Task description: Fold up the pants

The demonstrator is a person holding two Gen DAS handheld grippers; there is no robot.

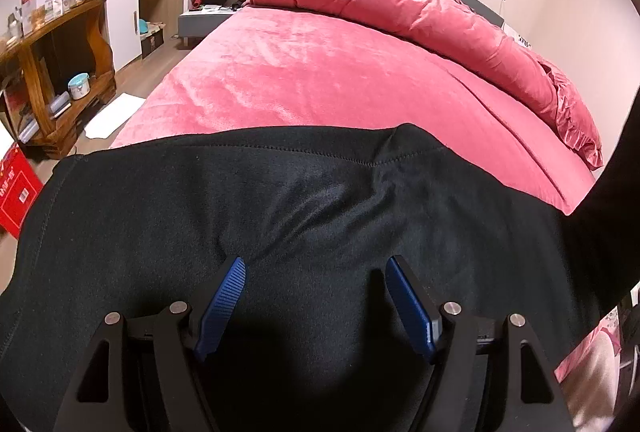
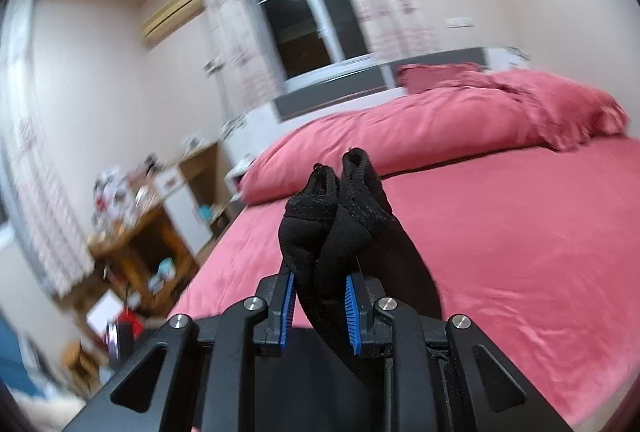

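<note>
The black pants [image 1: 304, 199] lie spread across the near end of the pink bed [image 1: 320, 79] in the left wrist view. My left gripper [image 1: 316, 268] is open just above the black fabric, its blue pads [image 1: 224, 300] wide apart and empty. In the right wrist view my right gripper [image 2: 320, 284] is shut on a bunched end of the black pants [image 2: 336, 207], lifted above the bed [image 2: 520, 232]. The fabric sticks up past the fingertips and hangs down to the right.
A rolled pink duvet [image 1: 400, 3] lies along the far side of the bed. A wooden shelf unit [image 1: 60, 71] and a white cabinet [image 1: 124, 15] stand at the left. A red box [image 1: 16, 187] and white paper [image 1: 112, 115] are on the floor.
</note>
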